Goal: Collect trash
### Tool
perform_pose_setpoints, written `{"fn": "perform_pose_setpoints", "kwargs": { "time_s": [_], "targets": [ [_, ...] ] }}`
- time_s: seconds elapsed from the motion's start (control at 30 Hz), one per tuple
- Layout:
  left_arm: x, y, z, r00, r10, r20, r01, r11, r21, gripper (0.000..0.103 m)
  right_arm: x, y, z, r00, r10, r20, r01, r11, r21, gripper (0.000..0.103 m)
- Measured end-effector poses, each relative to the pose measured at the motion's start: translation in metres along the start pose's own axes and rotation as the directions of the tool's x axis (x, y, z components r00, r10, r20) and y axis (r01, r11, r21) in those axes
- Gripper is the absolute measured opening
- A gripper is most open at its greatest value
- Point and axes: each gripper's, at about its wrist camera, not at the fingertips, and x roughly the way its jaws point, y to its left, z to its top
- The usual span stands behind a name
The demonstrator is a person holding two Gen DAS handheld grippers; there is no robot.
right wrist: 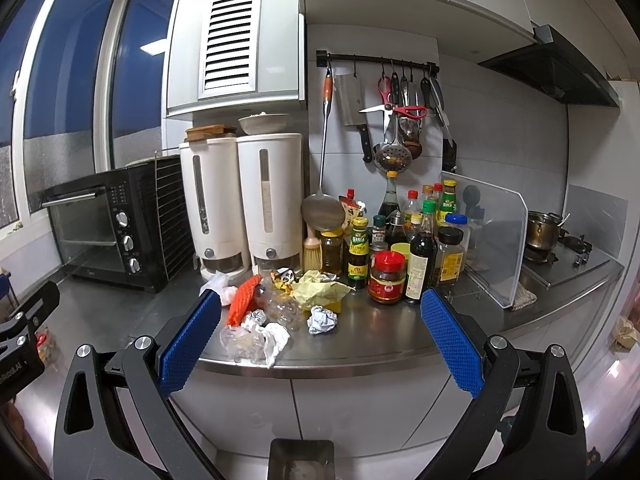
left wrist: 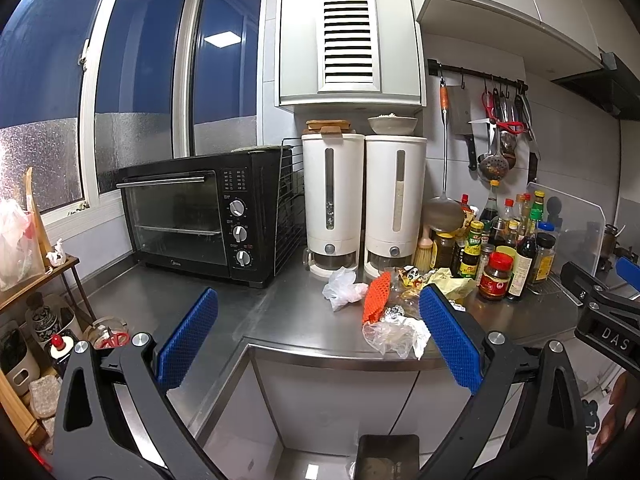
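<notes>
Both claws hang in the air in front of the steel table [right wrist: 380, 332], short of its front edge. The left claw [left wrist: 316, 336] is spread wide with nothing between its blue pads, and the right claw [right wrist: 320, 340] is likewise released and empty.

The trash lies in a loose heap near the table's front edge, in front of the two white dispensers [right wrist: 240, 204] and just left of the cluster of sauce bottles [right wrist: 404, 248]. It includes an orange net [right wrist: 242, 300], a crumpled yellow paper [right wrist: 320, 292], a ball of foil [right wrist: 322, 320], a smaller foil wad [right wrist: 254, 317], a clear plastic wrapper [right wrist: 252, 340] at the very edge, and a white plastic bag [left wrist: 342, 288] toward the dispensers. A black oven [left wrist: 200, 216] stands at the left, well apart from the heap. A small bin [right wrist: 301, 460] sits on the floor below the claws.
</notes>
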Motion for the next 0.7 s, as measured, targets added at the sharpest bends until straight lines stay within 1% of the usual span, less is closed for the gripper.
{"fn": "perform_pose_setpoints", "kwargs": {
  "time_s": [0.23,0.47,0.6,0.7],
  "targets": [
    [0.005,0.002,-0.003,1.000,-0.008,-0.014,0.008,1.000,-0.009,0.095,0.001,0.000,-0.002,1.000,0.000,-0.003,0.000,1.000,0.002,0.100],
    [0.019,0.000,0.000,1.000,0.002,-0.021,-0.002,1.000,0.006,0.095,0.016,0.001,0.001,1.000,-0.002,-0.006,0.002,1.000,-0.001,0.100],
    [0.047,-0.009,0.000,0.998,0.001,-0.059,0.000,1.000,0.023,0.095,0.042,-0.003,0.001,0.999,0.022,-0.044,-0.022,1.000,0.008,0.100],
    [0.069,-0.013,-0.002,0.996,-0.005,-0.086,0.008,0.999,0.038,0.095,0.064,-0.006,-0.001,0.998,0.015,-0.068,-0.015,1.000,0.010,0.100]
  ]
}}
